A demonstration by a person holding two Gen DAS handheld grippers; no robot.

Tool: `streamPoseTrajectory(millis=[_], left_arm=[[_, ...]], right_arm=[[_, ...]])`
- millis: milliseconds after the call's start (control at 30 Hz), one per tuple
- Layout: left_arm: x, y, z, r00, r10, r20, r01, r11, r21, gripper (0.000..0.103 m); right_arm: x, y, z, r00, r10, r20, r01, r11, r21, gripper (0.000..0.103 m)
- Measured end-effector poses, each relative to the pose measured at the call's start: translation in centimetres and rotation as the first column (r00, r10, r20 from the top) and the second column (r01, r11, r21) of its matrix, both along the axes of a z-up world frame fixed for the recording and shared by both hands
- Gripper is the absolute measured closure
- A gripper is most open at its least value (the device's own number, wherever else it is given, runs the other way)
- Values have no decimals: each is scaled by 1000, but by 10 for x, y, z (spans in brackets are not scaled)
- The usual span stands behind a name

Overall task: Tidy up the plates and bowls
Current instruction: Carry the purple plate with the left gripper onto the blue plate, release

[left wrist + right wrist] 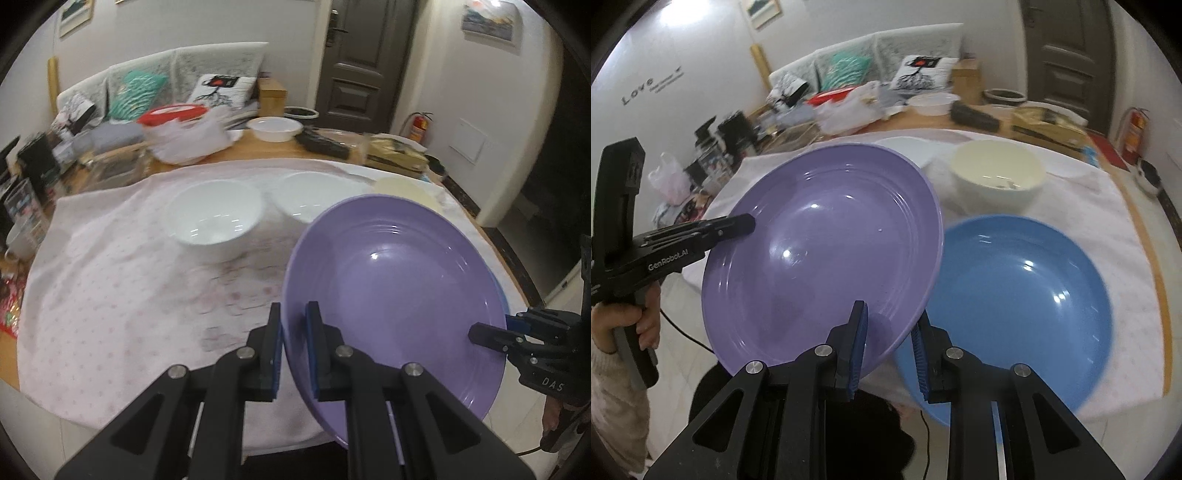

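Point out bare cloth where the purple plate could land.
Free: cloth left of the white bowl. Taken: blue plate, cream bowl. Crowded: the table's far edge, around the plastic bag.

the left black two-finger gripper with blue pads (pixel 295 347) fills the bottom centre of its own view, angled downward, its jaws closed tight on the rim of the round purple plastic plate (pixel 399 291), one finger on each face of the rim. in the right wrist view it reaches in from the middle left, and a bare hand (pixel 626 325) wraps its handle at the lower left, a cream knitted sleeve (pixel 613 406) below it. the right black two-finger gripper with blue ribbed pads (pixel 890 347) sits bottom centre of its own view, also tilted downward, clamped on the plate's near edge; in the left wrist view its finger enters from the right edge.
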State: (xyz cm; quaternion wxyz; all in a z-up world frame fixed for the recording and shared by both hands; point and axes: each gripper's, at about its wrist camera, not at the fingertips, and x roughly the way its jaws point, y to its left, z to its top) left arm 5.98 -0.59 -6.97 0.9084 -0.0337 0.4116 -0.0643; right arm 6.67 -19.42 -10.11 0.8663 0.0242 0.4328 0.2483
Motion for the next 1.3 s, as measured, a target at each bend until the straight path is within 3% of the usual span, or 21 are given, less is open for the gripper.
streamPoseTrajectory(millis=[300,633,1000,1300], left_arm=[[14,-71,1,995,-95,-14,95,995,11,93],[39,-125,-23,981,-177,-79,181,982,59,91],[59,-146,-47,970,-206,-133,221,968,115,88],[61,-151,-53,970,-204,-133,226,958,176,86]], right_arm=[[-10,-63,0,994,-110,16,110,994,4,85],[-2,-102,-21,983,-184,-18,183,982,-48,85],[9,-117,-42,977,-206,-52,202,976,-84,83],[12,-108,-40,981,-192,-23,185,969,-165,80]])
